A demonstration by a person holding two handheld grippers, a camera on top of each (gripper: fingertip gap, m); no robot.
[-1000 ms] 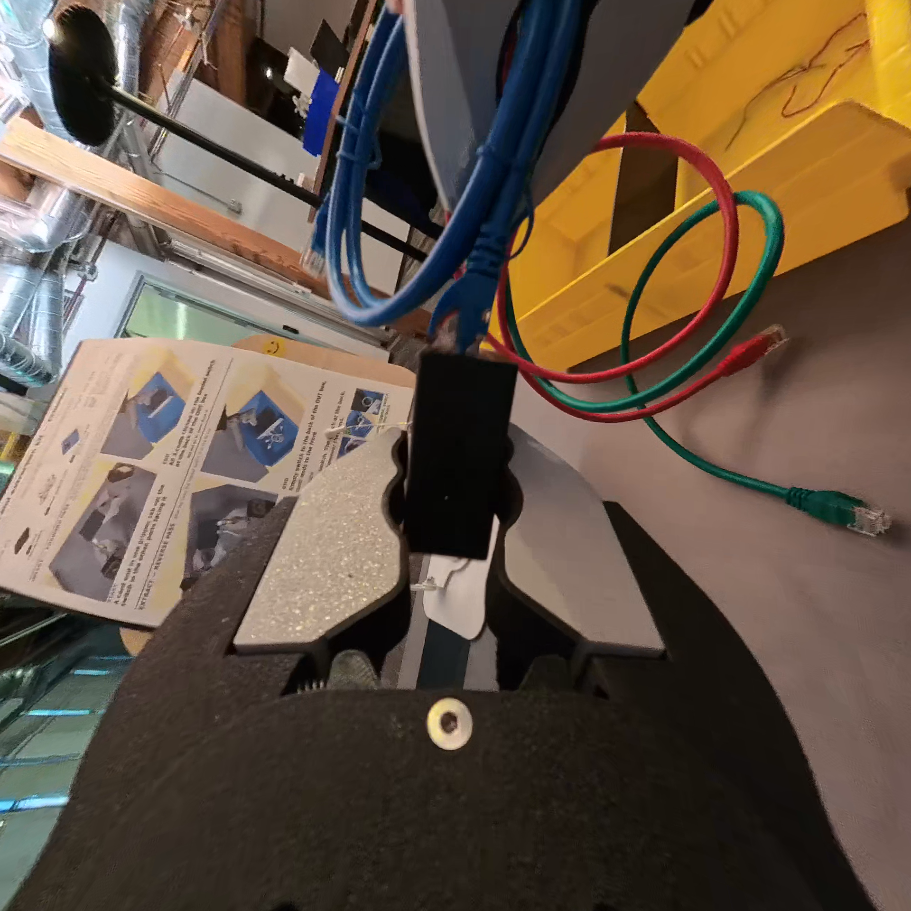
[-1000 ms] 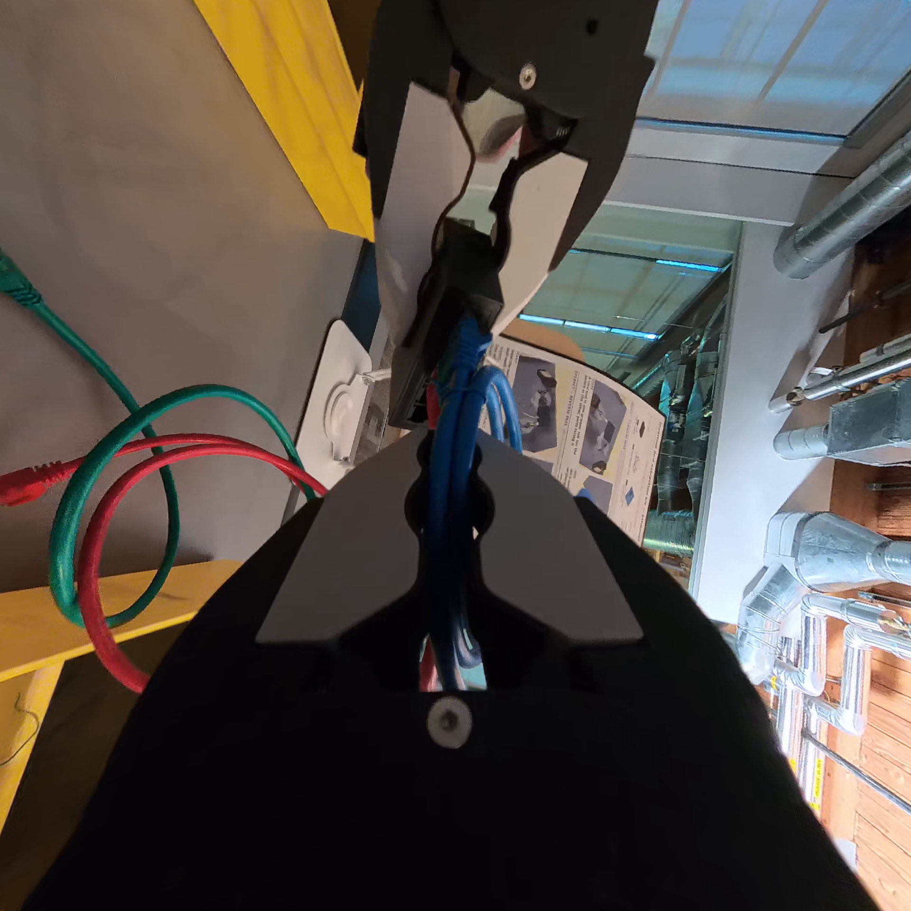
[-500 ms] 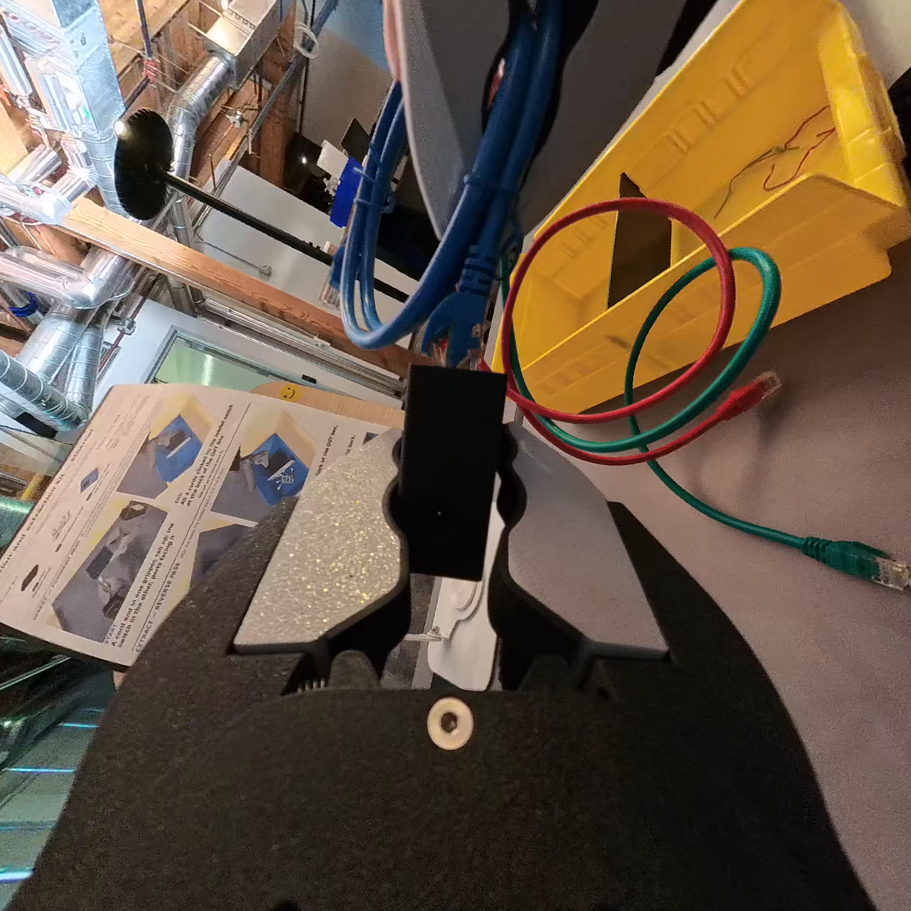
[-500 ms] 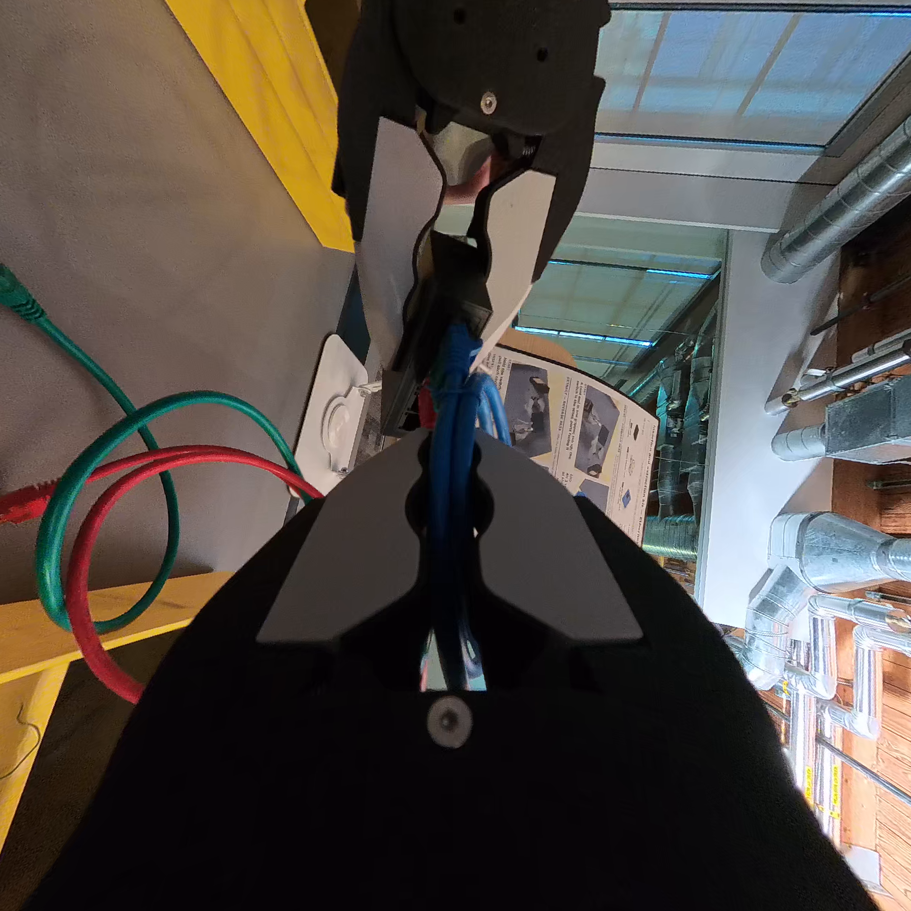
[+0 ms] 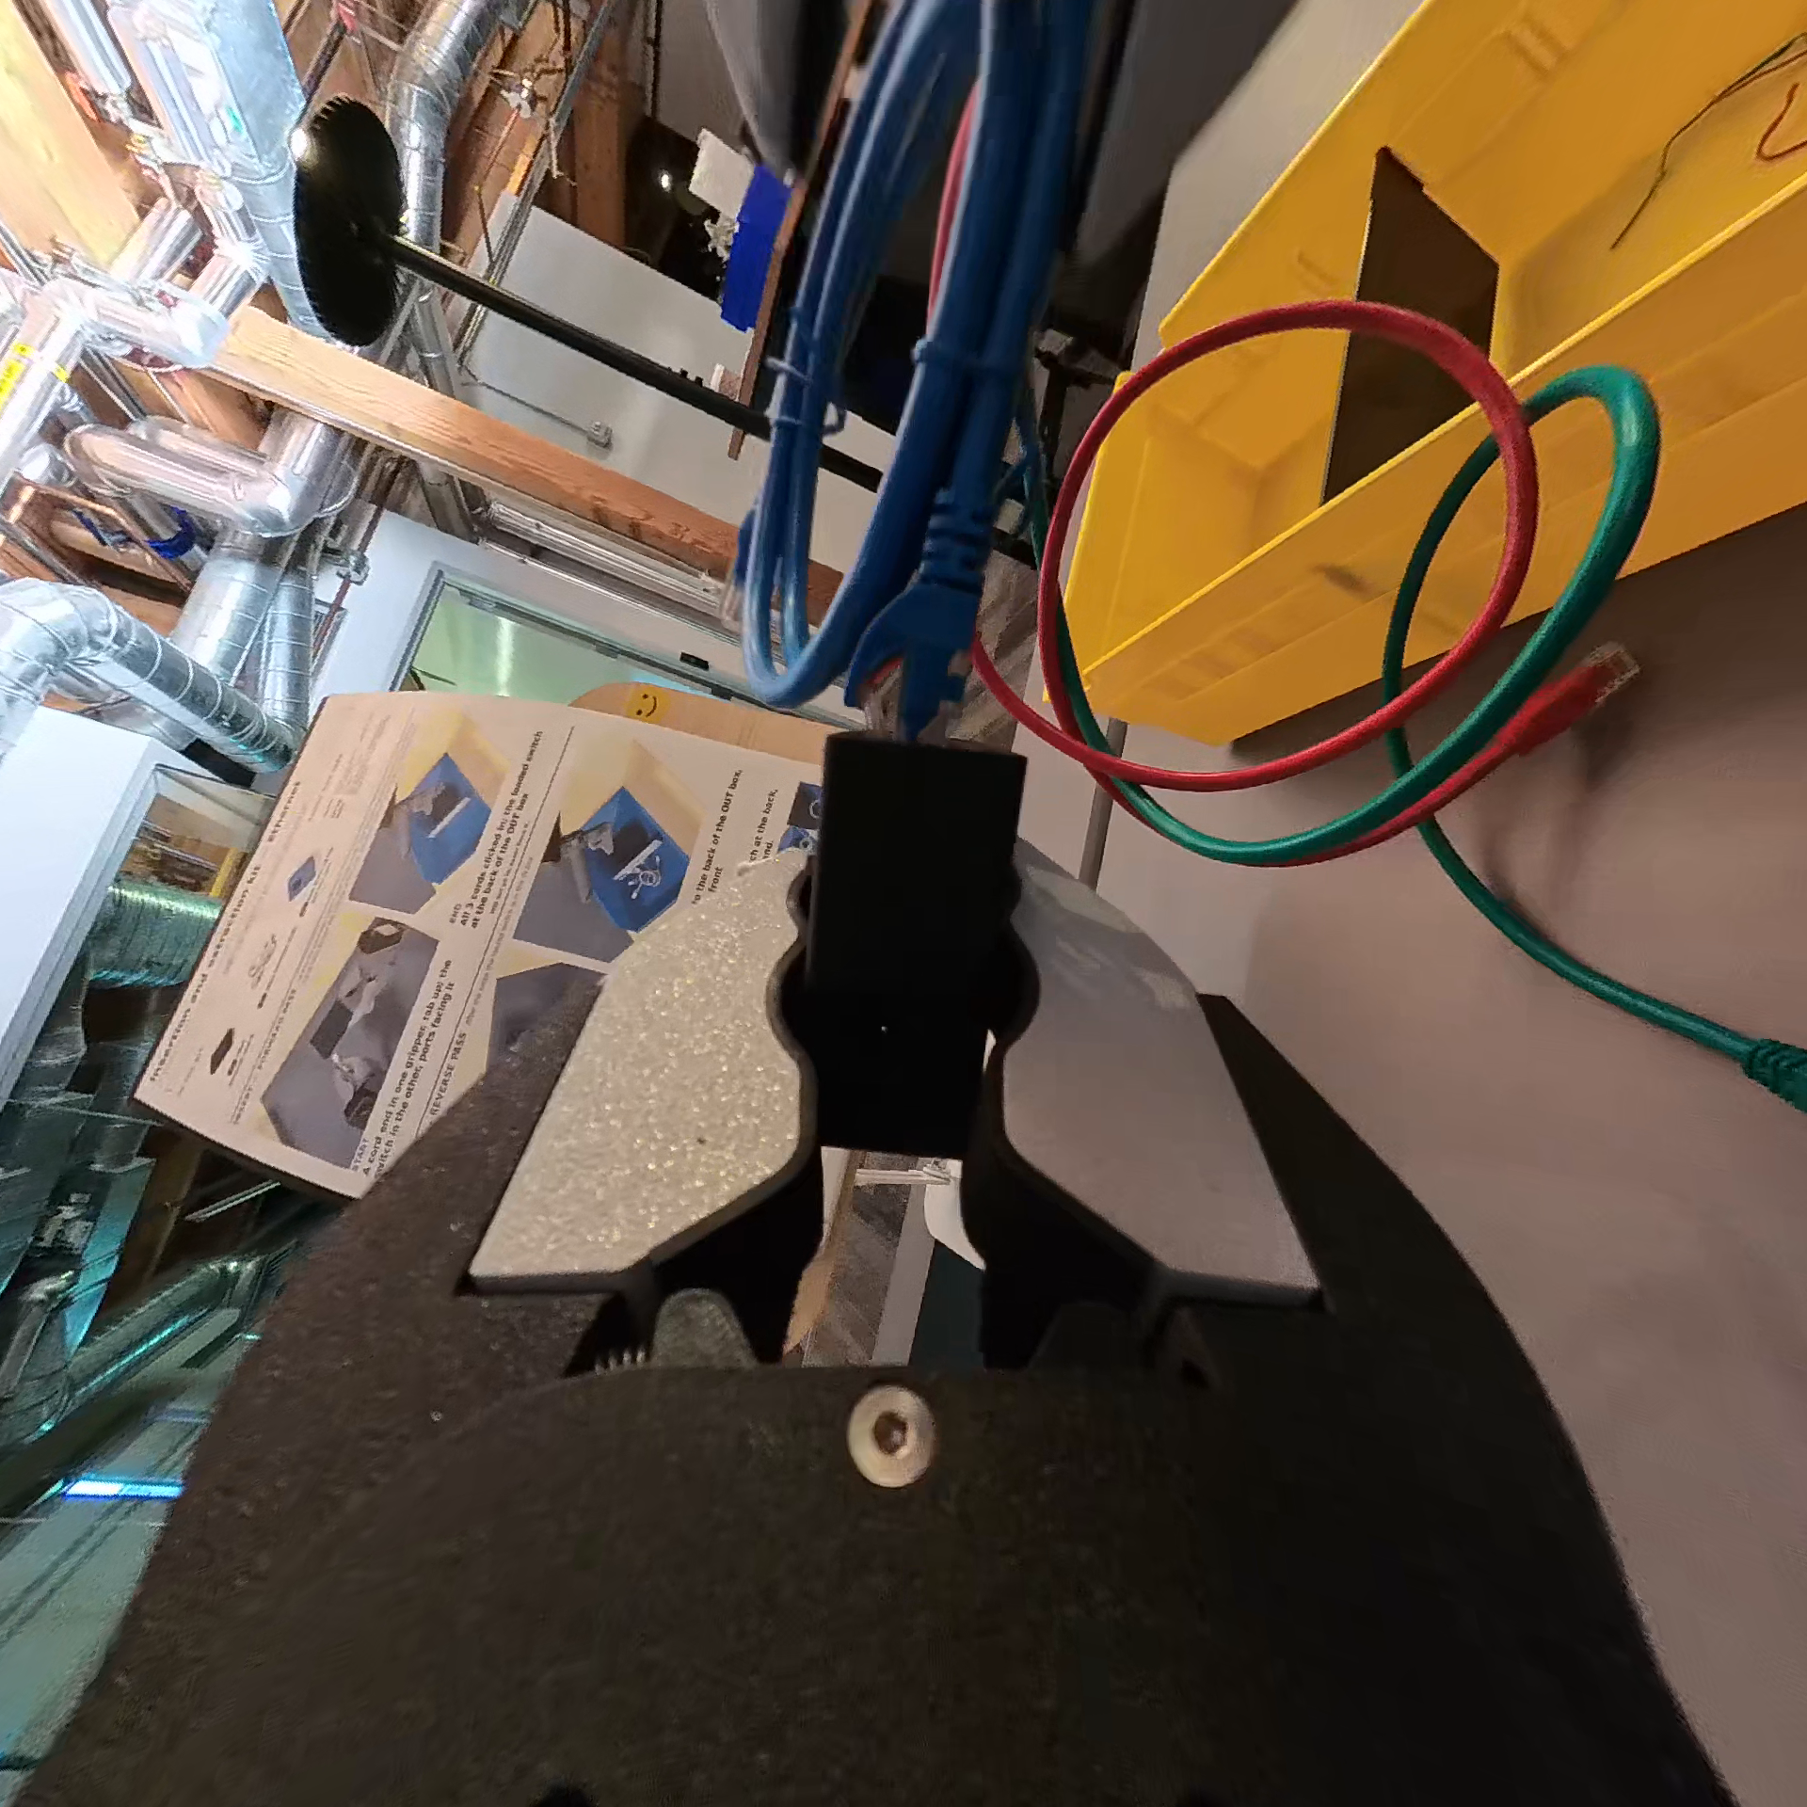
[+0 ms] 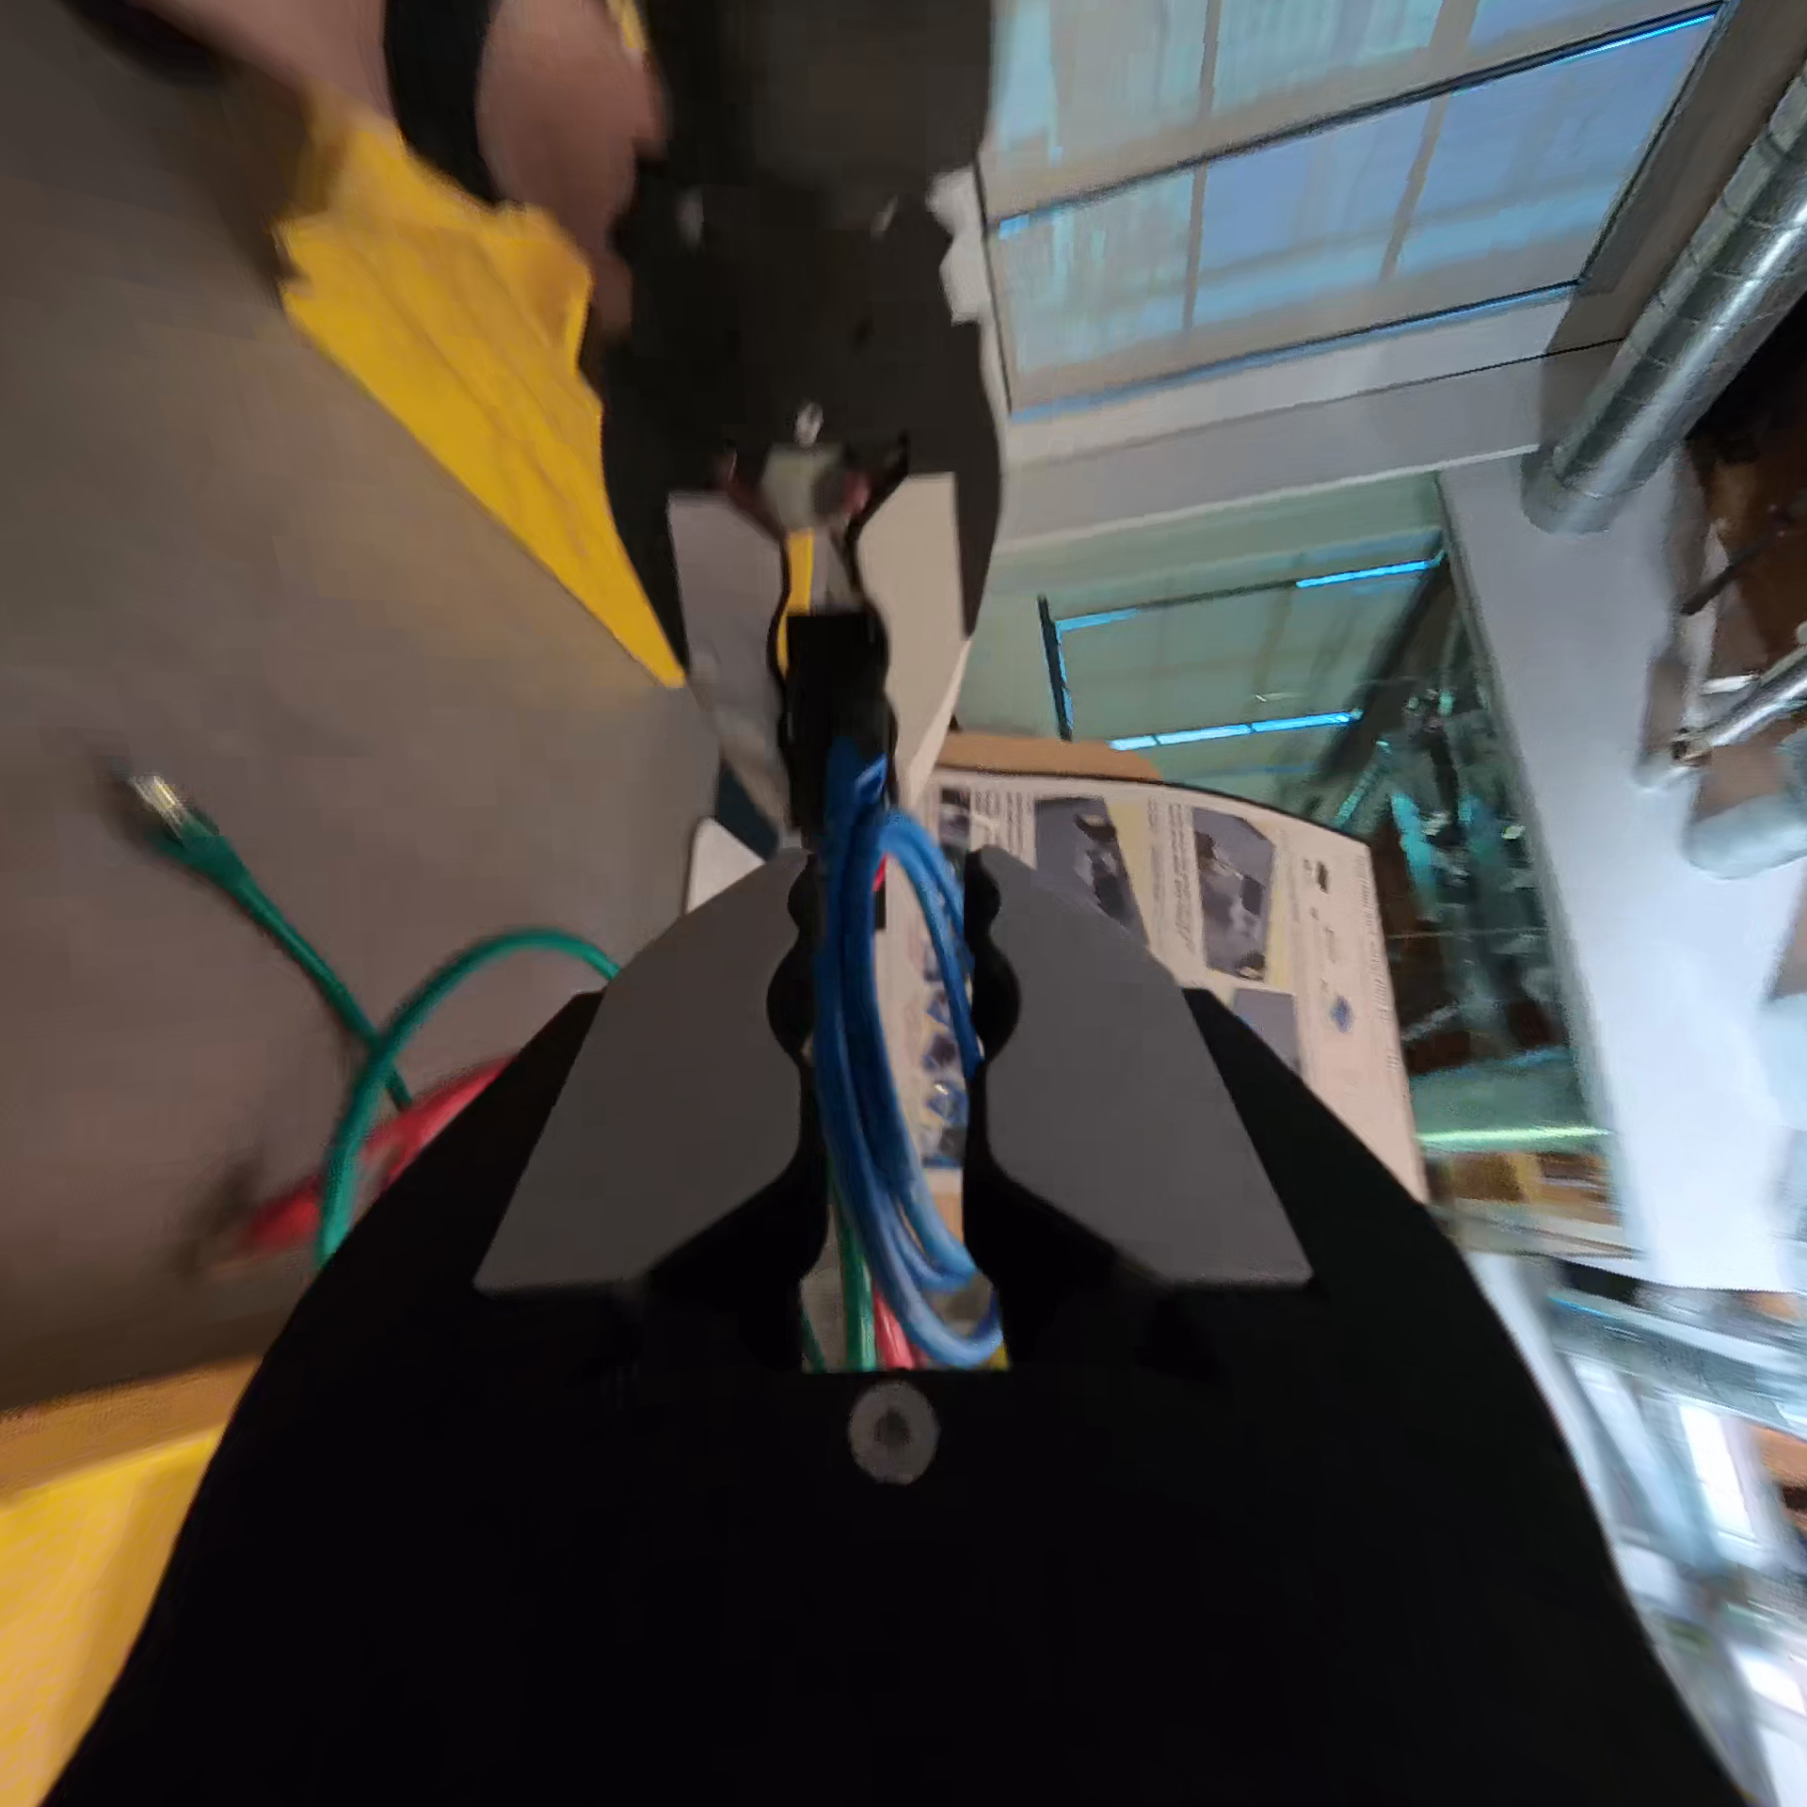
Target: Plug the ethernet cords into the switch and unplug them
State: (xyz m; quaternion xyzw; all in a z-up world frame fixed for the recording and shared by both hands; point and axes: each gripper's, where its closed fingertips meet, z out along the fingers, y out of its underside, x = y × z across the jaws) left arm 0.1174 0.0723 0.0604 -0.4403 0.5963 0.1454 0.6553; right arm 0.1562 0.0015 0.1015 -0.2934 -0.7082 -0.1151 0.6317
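My left gripper is shut on the black switch and holds it above the grey table. A blue cord has its plug seated in the switch's far end. My right gripper is open, and the blue cord hangs loose between its fingers. The right wrist view is blurred; beyond the cord it shows the left gripper holding the switch. A red cord and a green cord loop from the switch, their free plugs lying on the table.
A yellow bin stands on the table behind the cord loops, also in the right wrist view. A printed instruction sheet stands past the table edge. The green plug lies on the bare grey tabletop. There is about 9 cm between the tips of the two grippers.
My right gripper has opened off the blue cord and drawn back from the switch. My left gripper has kept its hold on the switch while turning a little.
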